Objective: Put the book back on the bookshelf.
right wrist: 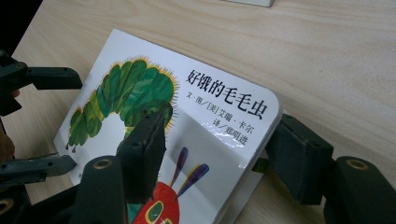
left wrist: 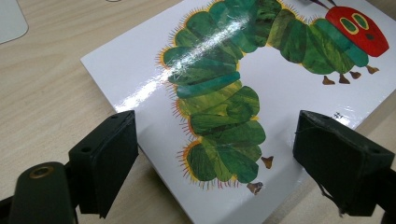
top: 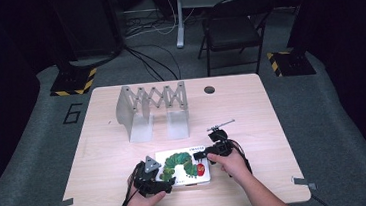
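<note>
Book point(right wrist: 187, 121): right tool point(right wrist: 212, 154) view shows its title.

The book point(right wrist: 187, 140) runs off the right gripper view's bottom edge — one jaw hides part of its cover.

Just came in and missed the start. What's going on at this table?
A person holds a claw in each hand at a picture book with a green caterpillar on its cover, lying flat on the wooden table. The left claw is open astride one end of the book. The right claw straddles the opposite corner, one jaw over the cover and one beside the edge. A grey expanding rack stands behind.
</note>
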The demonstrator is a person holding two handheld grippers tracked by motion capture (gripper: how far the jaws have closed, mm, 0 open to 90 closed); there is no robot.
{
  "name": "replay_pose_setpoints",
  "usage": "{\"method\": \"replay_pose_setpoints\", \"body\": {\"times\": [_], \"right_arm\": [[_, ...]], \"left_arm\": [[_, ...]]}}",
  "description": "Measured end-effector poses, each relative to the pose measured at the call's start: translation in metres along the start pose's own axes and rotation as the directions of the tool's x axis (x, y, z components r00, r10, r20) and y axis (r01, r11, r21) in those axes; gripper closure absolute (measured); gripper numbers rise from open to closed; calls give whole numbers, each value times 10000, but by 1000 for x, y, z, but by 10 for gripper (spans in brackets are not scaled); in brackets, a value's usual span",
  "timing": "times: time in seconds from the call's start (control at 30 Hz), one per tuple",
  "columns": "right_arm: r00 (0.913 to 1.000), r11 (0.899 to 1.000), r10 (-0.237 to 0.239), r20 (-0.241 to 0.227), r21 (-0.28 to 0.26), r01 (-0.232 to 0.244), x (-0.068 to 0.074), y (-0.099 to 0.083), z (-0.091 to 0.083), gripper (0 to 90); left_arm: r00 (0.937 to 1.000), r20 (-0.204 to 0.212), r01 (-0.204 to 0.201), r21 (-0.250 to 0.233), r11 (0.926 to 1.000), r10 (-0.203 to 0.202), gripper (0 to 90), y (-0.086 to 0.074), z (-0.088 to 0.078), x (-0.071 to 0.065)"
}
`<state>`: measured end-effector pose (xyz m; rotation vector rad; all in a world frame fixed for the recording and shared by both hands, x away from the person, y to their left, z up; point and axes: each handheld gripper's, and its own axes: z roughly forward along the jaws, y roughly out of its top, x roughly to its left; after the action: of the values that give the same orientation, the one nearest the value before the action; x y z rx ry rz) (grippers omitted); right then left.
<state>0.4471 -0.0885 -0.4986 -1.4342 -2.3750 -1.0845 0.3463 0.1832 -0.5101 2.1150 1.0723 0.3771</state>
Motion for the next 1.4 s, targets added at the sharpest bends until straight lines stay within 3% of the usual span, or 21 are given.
{"method": "replay_pose_setpoints", "body": {"times": [0.1,0.13,0.2,0.33,0.5,0.73,1.0,1.23,1.4], "right_arm": [[10000,10000,28,19,-68,-28,1,0,0,380],[10000,10000,-22,5,-24,22,0,0,-1,380],[10000,9999,-86,-35,-136,86,0,0,-1,381],[10000,9997,-50,-35,-226,49,3,1,-3,386],[10000,9992,-29,-79,-388,26,6,1,-5,388],[9996,9983,-147,-225,-565,134,11,3,-12,405],[9995,9971,-214,-225,-736,197,15,3,-16,430],[9993,9967,-355,-74,-738,349,16,3,-17,468],[9993,9964,-361,-12,-762,359,16,3,-17,512]], "left_arm": [[10000,41,5,82,10000,-5,131,-1,-1,1],[9997,18,223,-87,9997,-223,126,-1,1,0],[10000,31,-12,45,10000,12,112,-2,0,1],[9995,-92,292,-112,9995,-293,75,-3,3,1],[9995,-65,305,-75,9995,-305,52,-3,3,3],[9972,277,691,75,9976,-693,30,-5,5,6],[9975,485,513,176,9985,-521,47,-3,5,7],[9933,477,1044,194,9943,-1053,73,-1,4,6],[9856,608,1572,133,9875,-1578,150,1,0,12]]}}
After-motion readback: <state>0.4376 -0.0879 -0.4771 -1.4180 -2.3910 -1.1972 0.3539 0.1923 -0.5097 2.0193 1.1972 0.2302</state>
